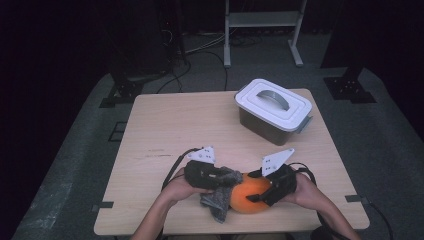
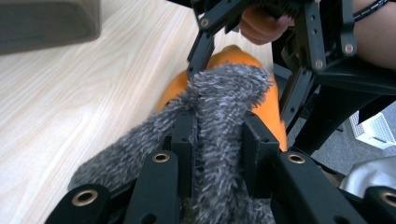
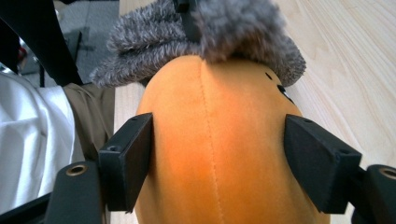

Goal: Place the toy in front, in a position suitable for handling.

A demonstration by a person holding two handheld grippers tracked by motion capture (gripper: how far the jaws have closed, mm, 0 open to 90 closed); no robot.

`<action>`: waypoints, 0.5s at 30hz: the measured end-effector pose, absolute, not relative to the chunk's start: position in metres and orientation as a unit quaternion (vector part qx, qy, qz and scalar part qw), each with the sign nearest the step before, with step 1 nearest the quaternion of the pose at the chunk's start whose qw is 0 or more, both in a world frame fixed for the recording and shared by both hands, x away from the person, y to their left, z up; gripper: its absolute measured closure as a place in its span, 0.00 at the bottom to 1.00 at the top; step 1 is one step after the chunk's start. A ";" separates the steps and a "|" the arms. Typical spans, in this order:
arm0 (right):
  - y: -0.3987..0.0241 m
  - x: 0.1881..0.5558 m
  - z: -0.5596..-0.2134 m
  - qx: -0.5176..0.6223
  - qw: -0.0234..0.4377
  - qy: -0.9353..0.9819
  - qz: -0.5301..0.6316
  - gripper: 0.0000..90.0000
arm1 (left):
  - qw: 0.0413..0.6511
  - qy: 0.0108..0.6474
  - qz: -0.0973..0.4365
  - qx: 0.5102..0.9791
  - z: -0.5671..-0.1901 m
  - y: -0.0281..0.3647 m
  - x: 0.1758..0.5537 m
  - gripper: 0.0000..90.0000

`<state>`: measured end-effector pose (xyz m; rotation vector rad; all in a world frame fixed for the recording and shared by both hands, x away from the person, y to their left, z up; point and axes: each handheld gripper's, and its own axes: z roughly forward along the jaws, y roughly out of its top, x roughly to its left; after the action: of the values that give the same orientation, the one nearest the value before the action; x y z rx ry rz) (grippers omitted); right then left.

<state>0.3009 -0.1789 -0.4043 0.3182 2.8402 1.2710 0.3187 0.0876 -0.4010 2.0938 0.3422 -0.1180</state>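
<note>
One camera sits high above my side of the table (image 1: 165, 125), facing forward and down, far enough back to take in the whole top, the floor beyond and my forearms coming in from the bottom edge. The camera on my left gripper (image 2: 218, 149) looks along its own jaws from very close across the grey cloth (image 2: 224, 93) to the orange plush (image 2: 271, 100) and my right gripper (image 2: 261, 65) just behind. The camera on my right gripper (image 3: 219, 158) looks back the opposite way, tight on the plush (image 3: 219, 140) with the cloth (image 3: 233, 32) at its far end, so both gripper views share those two things, which the high view shows small near the table's near edge.
</note>
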 end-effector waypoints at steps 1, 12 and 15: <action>-0.181 0.301 -0.405 0.105 0.005 0.906 0.410 0.28 | 0.486 0.142 -0.050 0.861 -0.403 0.089 0.319 0.78; -0.169 0.294 -0.398 0.138 0.020 0.911 0.388 0.16 | 0.491 0.136 -0.057 0.859 -0.403 0.078 0.313 0.78; -0.168 0.293 -0.402 0.144 0.020 0.910 0.389 0.20 | 0.491 0.139 -0.054 0.858 -0.404 0.079 0.313 0.78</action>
<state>0.2926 -0.1676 -0.4021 0.4475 2.8216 1.2057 0.3134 0.0794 -0.4036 2.0836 0.3370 -0.1318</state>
